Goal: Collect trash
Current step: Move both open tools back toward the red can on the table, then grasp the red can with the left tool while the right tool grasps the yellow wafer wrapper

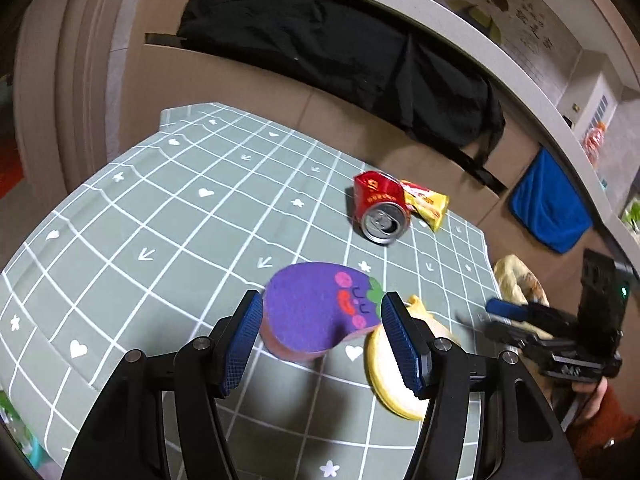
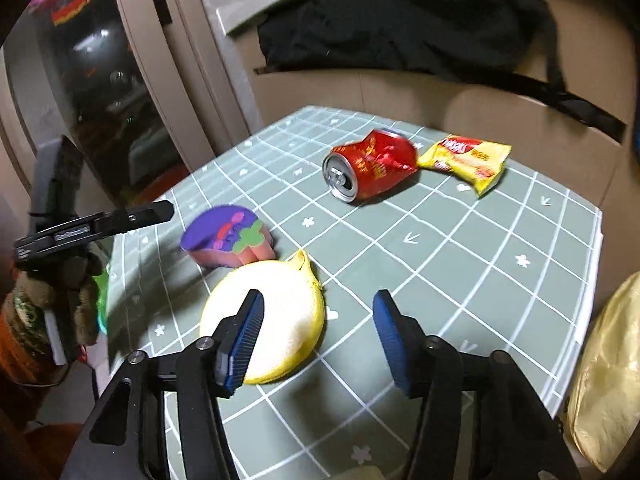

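our left gripper (image 1: 322, 334) and right gripper (image 2: 318, 336) both gape wide, holding nothing. nearest lie the purple sponge (image 1: 316, 312) and yellow sponge (image 2: 266, 320) on the checked table (image 2: 460, 248); farther off, the crushed red can (image 2: 370, 170) touches the yellow wrapper (image 2: 468, 160).

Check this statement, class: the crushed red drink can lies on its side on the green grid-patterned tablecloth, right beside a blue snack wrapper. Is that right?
One detail is wrong: the snack wrapper is yellow with red print, not blue. The right wrist view shows it clearly. The rest stands: the crushed red drink can lies on its side on the green grid-patterned tablecloth, right beside that wrapper.
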Demonstrator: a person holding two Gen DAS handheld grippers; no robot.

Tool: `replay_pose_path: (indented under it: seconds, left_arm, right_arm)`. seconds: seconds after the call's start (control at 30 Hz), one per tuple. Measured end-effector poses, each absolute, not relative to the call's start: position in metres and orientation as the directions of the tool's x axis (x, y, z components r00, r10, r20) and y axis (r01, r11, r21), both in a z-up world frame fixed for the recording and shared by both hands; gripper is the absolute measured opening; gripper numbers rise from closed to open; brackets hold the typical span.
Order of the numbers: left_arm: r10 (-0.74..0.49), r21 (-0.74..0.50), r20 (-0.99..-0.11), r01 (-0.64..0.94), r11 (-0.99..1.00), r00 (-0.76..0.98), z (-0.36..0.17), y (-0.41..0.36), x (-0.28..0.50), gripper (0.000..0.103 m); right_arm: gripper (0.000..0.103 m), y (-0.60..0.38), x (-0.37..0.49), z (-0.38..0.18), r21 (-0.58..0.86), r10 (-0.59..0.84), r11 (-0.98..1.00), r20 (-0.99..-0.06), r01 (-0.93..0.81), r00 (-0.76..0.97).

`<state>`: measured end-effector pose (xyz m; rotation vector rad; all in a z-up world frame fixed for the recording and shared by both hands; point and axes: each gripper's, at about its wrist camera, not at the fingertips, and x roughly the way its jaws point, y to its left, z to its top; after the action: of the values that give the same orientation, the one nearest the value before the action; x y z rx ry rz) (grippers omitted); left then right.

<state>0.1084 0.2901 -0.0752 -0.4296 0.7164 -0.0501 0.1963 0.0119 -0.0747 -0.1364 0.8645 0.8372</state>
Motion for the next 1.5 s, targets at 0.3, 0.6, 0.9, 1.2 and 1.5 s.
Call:
replay_pose_path:
  seconds: [0.3, 0.6, 0.9, 1.2, 1.5]
  left_arm:
    - [-0.309, -0.458, -0.585, 0.009, 0.889, 0.750, -0.051, 0.250, 0.202, 0.067]
    - [-0.200, -0.495, -0.652, -0.210, 0.843, 0.731, -0.084, 0.242, 0.307, 0.067]
    - [-0.169, -0.407, -0.747, -0.243, 0.880, 0.643, -0.115, 0.218, 0.315, 0.068]
    - [-0.119, -0.423, -0.758, -0.344, 0.838, 0.642, -0.118, 0.234, 0.314, 0.061]
    - [-0.098, -0.417, -0.731, -0.329, 0.847, 0.676, -0.102, 0.239, 0.302, 0.059]
  right_arm:
    - [0.052, -0.024, 0.238, -0.061, 0.232, 0.572, 0.769, -0.666, -0.596, 0.479]
    - [0.052, -0.065, 0.258, -0.077, 0.246, 0.525, 0.823, -0.674, -0.512, 0.520]
    - [0.053, -0.097, 0.279, -0.095, 0.311, 0.527, 0.840, -0.659, -0.444, 0.536]
    - [0.054, -0.106, 0.275, -0.101, 0.329, 0.535, 0.837, -0.655, -0.437, 0.534]
    - [0.054, -0.107, 0.271, -0.097, 0.301, 0.522, 0.843, -0.659, -0.446, 0.542]
